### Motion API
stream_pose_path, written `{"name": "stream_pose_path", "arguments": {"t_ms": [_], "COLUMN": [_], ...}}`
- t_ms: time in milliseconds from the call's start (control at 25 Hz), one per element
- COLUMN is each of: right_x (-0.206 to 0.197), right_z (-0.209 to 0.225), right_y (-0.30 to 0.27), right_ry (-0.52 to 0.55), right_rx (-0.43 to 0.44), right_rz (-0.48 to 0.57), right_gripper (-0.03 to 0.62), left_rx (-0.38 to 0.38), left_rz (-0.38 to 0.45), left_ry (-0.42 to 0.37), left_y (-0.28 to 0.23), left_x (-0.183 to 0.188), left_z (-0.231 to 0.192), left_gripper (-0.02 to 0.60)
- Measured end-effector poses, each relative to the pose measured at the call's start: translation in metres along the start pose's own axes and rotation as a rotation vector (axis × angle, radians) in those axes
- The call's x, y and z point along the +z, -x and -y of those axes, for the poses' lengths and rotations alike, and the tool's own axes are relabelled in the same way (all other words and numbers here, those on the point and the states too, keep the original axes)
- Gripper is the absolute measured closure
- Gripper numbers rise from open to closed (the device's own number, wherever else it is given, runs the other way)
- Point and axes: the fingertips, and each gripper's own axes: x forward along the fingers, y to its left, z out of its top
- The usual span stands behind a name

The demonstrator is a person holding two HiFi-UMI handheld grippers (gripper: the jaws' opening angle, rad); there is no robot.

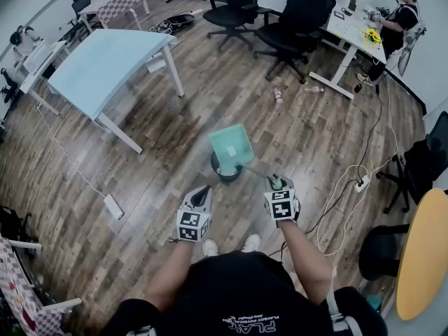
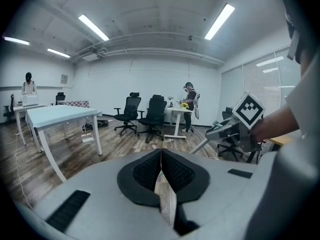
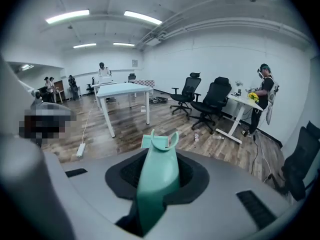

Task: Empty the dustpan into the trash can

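The teal dustpan [image 1: 231,148] hangs directly over the trash can [image 1: 225,173], its flat pan covering most of the can's mouth. Its long handle slants back from the can, clamped in the right gripper [image 1: 277,183]. The trash can is small, round, dark and upright.

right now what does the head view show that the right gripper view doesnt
Only the head view: the dark trash can under the green dustpan, the left gripper and the person's white shoes.
Only the right gripper view: the right gripper seen close up, jaws clamped on the dustpan's handle, plus ceiling lights.
Both: the dustpan, the pale table, black office chairs and someone at the white desk.
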Motion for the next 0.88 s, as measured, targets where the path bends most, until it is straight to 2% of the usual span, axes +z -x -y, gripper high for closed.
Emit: {"name": "stream_pose_path", "arguments": {"t_ms": [200,400,720,880], "right_x": [0.002,0.006,-0.017,-0.041], "right_z": [0.029,0.061,0.112,0.128], "right_y": [0.006,0.003,-0.013,-0.031], "right_ry": [-0.071,-0.104,-0.149,-0.151], "right_rx": [-0.067,-0.115,-0.178,-0.183], "right_rz": [0.061,0.079,0.020,-0.049], "right_gripper": [0.497,0.497,0.497,0.497], "left_rx": [-0.003,-0.008,-0.007,0.002], "left_rz": [0.002,0.009,0.003,-0.013], "left_ry": [-0.002,-0.006,-0.010,0.006], "left_y": [-0.014,-0.034,-0.059,-0.071], "left_x": [0.004,0.015,0.021,0.018], "left_z": [0.005,0.013,0.024,0.027], "left_gripper": [0.558,0.558,0.558,0.558]}}
